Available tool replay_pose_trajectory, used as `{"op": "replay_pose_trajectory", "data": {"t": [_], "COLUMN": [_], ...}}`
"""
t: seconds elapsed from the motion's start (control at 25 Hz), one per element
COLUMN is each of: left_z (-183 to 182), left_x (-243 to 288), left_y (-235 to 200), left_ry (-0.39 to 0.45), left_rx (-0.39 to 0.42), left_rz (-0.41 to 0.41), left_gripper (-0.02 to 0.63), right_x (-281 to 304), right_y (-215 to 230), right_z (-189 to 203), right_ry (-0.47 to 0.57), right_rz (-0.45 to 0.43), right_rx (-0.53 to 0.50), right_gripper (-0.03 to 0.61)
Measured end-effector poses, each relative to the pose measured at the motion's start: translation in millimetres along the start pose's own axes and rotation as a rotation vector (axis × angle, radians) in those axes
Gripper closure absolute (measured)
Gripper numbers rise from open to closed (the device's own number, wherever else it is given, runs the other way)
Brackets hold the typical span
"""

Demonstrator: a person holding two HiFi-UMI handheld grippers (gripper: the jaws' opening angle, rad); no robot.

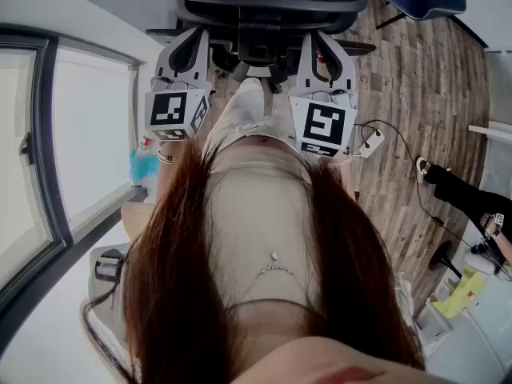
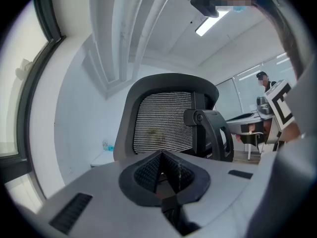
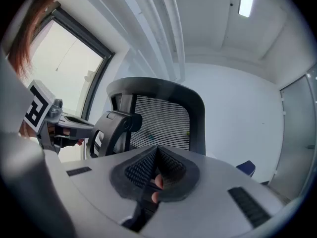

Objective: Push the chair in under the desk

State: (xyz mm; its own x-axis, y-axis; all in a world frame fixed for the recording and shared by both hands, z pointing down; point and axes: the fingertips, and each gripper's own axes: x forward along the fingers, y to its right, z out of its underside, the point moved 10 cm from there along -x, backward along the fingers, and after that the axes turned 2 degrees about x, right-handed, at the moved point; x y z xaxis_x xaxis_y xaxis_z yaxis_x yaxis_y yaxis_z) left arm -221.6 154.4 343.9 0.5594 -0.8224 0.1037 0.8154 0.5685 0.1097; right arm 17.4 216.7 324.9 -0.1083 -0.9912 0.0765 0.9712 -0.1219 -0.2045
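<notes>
Seen from the head camera looking steeply down, a wood-plank floor [image 1: 416, 78] fills the right side of the scene, and a large dark-framed window [image 1: 48, 142] fills the left. A black office chair [image 1: 264, 2] stands at the top of that view, directly ahead of the person, with its back turned toward them. Both gripper views show its curved frame and grey mesh backrest [image 2: 166, 123] upright in front of the jaws. A black support bracket [image 2: 205, 133] on the rear of the chair sits between the two grippers. No view shows the chair under a tabletop. The person's long reddish hair and pale top take up the lower middle of the head view. The left gripper [image 1: 192, 42] and the right gripper [image 1: 324, 46] are held side by side, level, pointing at the chair, each with its marker cube nearest the person. Whether their tips touch the chair cannot be told. The left gripper's jaws are pressed together with nothing between them, and so are the right gripper's jaws. Another person's dark-sleeved limb [image 1: 464, 198] reaches in from the right edge. A thin black cable [image 1: 400, 138] loops across the floor beside the right gripper. A small blue object [image 1: 144, 165] sits by the window.
</notes>
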Motion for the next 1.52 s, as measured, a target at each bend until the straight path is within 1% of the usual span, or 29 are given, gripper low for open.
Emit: {"op": "replay_pose_trajectory", "data": {"t": [0.24, 0.64, 0.92, 1.04, 1.12, 1.24, 1.52], "left_z": [2.8, 5.3, 5.9, 5.5, 6.4, 9.6, 12.0], "left_x": [-1.2, -0.7, -0.5, -2.7, -2.7, -1.9, -2.2], "left_y": [1.9, 2.6, 1.9, 1.9, 1.2, -0.2, -1.5], "left_ry": [-0.013, -0.039, -0.031, -0.066, -0.060, -0.047, -0.075], "left_rx": [-0.002, 0.013, 0.022, 0.022, 0.028, 0.035, 0.062], "left_rz": [0.015, 0.037, 0.041, 0.041, 0.045, 0.051, 0.067], "left_gripper": [0.609, 0.607, 0.607, 0.606, 0.605, 0.590, 0.551], "right_x": [-2.6, -3.4, -2.8, -2.7, -2.9, -2.3, -2.1], "right_y": [0.3, 1.9, 3.3, 3.1, 3.1, 2.5, 2.8], "right_z": [0.8, 6.4, 9.7, 10.8, 11.6, 13.6, 16.9], "right_ry": [0.005, -0.008, -0.027, -0.034, -0.037, -0.048, -0.070], "right_rz": [-0.016, -0.040, -0.056, -0.068, -0.078, -0.098, -0.119], "right_rx": [0.005, -0.051, -0.057, -0.061, -0.061, -0.062, -0.064], "right_gripper": [0.552, 0.552, 0.551, 0.549, 0.549, 0.549, 0.538]}}
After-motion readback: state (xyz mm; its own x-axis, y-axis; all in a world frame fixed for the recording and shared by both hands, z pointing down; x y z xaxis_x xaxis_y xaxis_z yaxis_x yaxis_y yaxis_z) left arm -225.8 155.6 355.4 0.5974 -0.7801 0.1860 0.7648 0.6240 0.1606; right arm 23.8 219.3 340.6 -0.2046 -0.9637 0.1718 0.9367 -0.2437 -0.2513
